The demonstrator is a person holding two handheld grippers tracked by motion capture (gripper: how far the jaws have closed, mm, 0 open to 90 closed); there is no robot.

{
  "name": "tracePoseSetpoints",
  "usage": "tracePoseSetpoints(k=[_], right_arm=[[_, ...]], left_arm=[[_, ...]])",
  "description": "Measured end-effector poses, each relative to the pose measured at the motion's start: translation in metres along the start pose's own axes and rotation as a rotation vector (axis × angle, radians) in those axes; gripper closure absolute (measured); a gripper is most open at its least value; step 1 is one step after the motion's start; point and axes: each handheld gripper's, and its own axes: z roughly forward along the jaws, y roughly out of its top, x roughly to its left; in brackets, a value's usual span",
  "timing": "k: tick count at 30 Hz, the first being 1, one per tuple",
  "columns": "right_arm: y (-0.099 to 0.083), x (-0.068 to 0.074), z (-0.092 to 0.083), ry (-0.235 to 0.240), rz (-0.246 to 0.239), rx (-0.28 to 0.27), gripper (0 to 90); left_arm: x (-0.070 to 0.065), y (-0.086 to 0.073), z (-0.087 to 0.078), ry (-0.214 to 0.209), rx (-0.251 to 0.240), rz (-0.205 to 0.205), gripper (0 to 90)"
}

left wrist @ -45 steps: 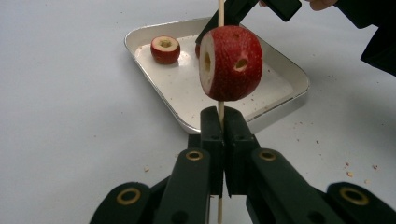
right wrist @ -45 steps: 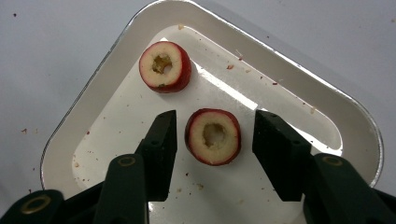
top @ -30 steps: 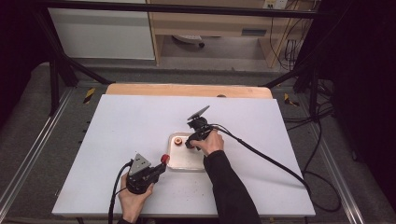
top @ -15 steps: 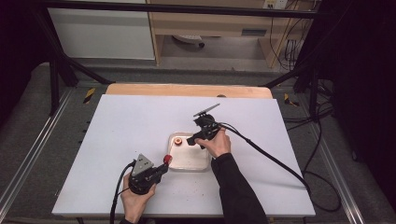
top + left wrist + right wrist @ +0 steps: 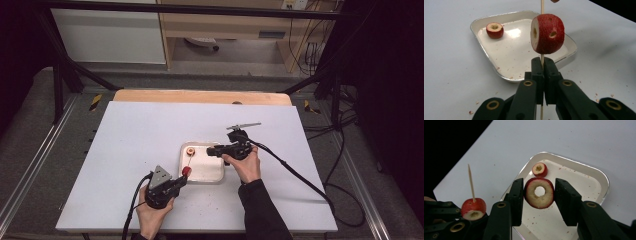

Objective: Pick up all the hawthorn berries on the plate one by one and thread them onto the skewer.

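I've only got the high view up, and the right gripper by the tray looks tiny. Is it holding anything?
Observer: Yes. The right gripper pinches a cored red fruit ring between its fingers, with the hole facing its camera.
Operator: And the other hand?
Observer: The left gripper is shut on a thin wooden skewer, with a cored fruit piece threaded on it just above the grip.
Operator: Anything else to pick up?
Observer: One more cored piece lies in the tray, hole up, among crumbs.
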Motion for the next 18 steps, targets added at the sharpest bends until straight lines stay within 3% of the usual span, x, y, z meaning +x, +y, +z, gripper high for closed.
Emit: tracePoseSetpoints(k=[9, 18], right_arm=[[-0.020, -0.007, -0.016, 0.067, 0.051, -0.179, 60.5], [-0.032, -0.009, -0.023, 0.107, 0.091, -0.320, 60.6]], left_arm=[[-0.011, 0.001, 0.006, -0.011, -0.011, -0.001, 87.8], [-0.018, 0.001, 0.010, -0.022, -0.016, -0.005, 87.8]])
